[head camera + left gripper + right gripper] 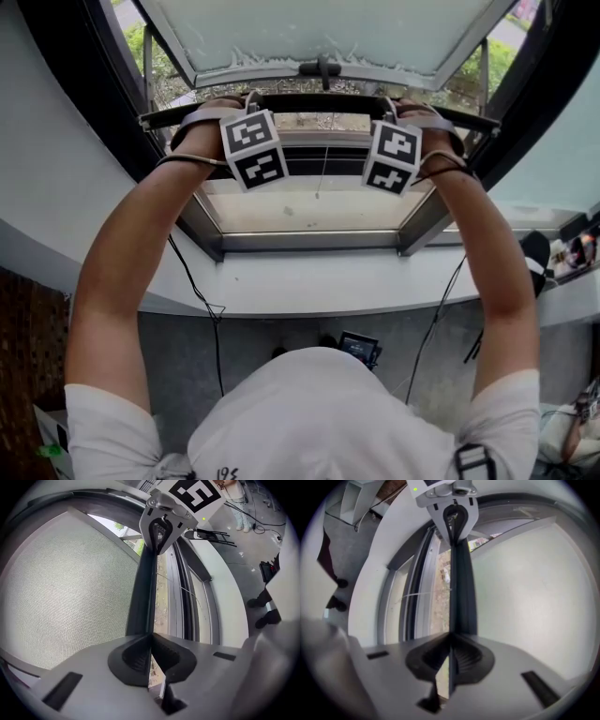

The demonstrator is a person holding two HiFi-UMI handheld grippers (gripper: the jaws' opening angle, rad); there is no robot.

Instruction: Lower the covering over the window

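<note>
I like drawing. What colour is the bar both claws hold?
The bar is black, clearest in the left gripper view.

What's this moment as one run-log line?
left hand-held gripper: shut on dark bar | right hand-held gripper: shut on dark bar

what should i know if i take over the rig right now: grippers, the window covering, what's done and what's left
Left gripper: shut on the dark bar at the edge of the mesh covering.
Right gripper: shut on the same bar, further along it.
Done: both grips are on the bar.
Left: the bar sits well short of the lower window frame. Probably draw it to that frame with both hands level, then let go.
</note>
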